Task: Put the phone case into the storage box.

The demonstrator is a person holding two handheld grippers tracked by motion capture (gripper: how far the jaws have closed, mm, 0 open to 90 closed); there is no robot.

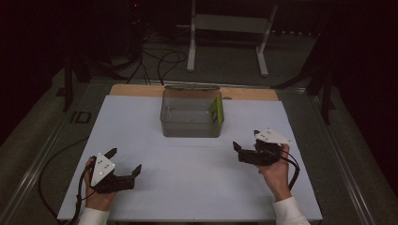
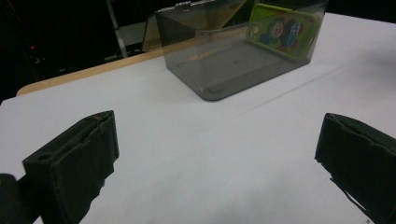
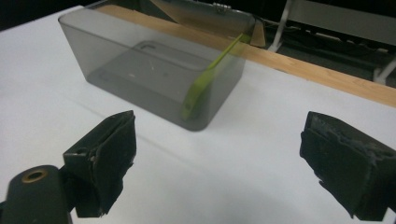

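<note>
A clear smoky-grey plastic box (image 1: 187, 123) stands open at the middle back of the white table (image 1: 197, 187). Inside it a green phone case (image 1: 216, 111) with a cartoon print leans upright against the right wall. My left gripper (image 1: 125, 160) is held near the front left, open and holding nothing. My right gripper (image 1: 246, 139) is at the right, just in front of the box, also open with nothing between its jaws. The left gripper view has the box (image 2: 219, 70) and case (image 2: 280, 30) beyond the gripper (image 2: 218, 128). In the right gripper view the gripper (image 3: 219, 128) faces the box (image 3: 140, 60) and case (image 3: 205, 79).
The box's lid (image 1: 191, 87) is swung back behind it. A wooden board edge (image 1: 136, 90) runs along the table's far side. Beyond it, on the floor, are a metal stand (image 1: 225, 28) and cables (image 1: 159, 61).
</note>
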